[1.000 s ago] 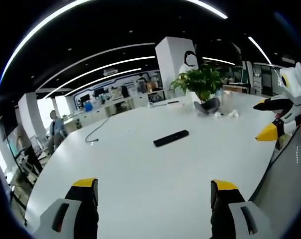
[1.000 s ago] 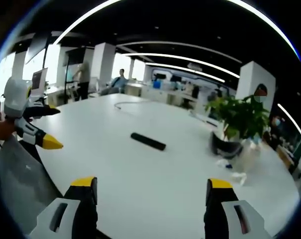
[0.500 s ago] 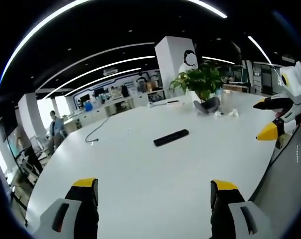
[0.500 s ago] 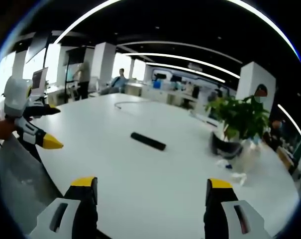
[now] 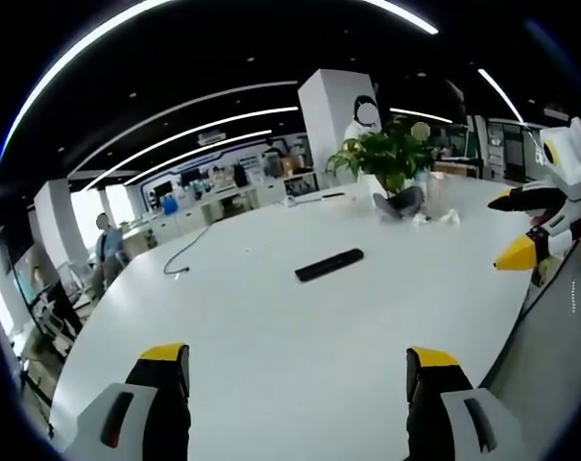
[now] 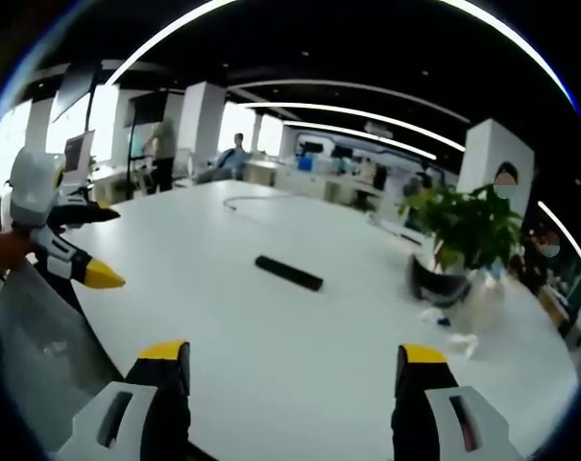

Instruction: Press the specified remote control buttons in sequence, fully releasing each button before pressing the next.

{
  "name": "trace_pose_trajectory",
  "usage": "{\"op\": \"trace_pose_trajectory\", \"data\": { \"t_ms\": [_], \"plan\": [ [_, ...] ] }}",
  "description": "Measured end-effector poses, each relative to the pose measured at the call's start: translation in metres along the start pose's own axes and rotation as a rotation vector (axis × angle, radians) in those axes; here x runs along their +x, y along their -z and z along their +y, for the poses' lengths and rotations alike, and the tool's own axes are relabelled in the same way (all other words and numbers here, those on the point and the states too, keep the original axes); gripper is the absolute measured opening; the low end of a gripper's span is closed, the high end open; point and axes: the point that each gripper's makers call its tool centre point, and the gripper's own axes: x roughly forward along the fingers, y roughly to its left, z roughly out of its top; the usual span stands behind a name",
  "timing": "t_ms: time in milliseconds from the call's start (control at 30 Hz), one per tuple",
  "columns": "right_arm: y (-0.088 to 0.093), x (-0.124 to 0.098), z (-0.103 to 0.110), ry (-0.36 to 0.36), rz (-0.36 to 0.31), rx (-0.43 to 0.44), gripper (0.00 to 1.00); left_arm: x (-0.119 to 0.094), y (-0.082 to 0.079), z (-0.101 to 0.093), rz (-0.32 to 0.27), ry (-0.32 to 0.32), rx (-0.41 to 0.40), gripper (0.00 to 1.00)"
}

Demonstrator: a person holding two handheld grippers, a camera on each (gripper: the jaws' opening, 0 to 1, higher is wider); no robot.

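A slim black remote control [image 5: 329, 265] [image 6: 288, 273] lies flat near the middle of a large white table [image 5: 271, 327] [image 6: 271, 327]. My left gripper [image 5: 298, 363] hovers over the near table edge, jaws wide apart with nothing between them, well short of the remote. My right gripper [image 6: 292, 359] is likewise open and empty, also far from the remote. The right gripper [image 5: 520, 226] appears at the right edge of the left gripper view, and the left gripper [image 6: 74, 240] at the left edge of the right gripper view.
A potted green plant [image 5: 391, 163] [image 6: 463, 235] stands at the table's far side with crumpled white paper [image 5: 442, 220] [image 6: 460, 338] beside it. A cable [image 5: 189, 248] [image 6: 252, 200] trails across the far table. Desks, pillars and seated people fill the office behind.
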Motion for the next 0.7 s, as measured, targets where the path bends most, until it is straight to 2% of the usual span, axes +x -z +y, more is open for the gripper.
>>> {"op": "trace_pose_trajectory", "data": {
  "t_ms": [467, 700],
  "plan": [
    [-0.001, 0.0, 0.002, -0.019, -0.005, 0.016, 0.82, -0.001, -0.005, 0.007, -0.012, -0.012, -0.043, 0.97],
    [-0.001, 0.0, 0.003, -0.027, 0.001, 0.015, 0.8, 0.007, -0.019, 0.005, -0.021, 0.01, 0.0, 0.97]
  ]
}}
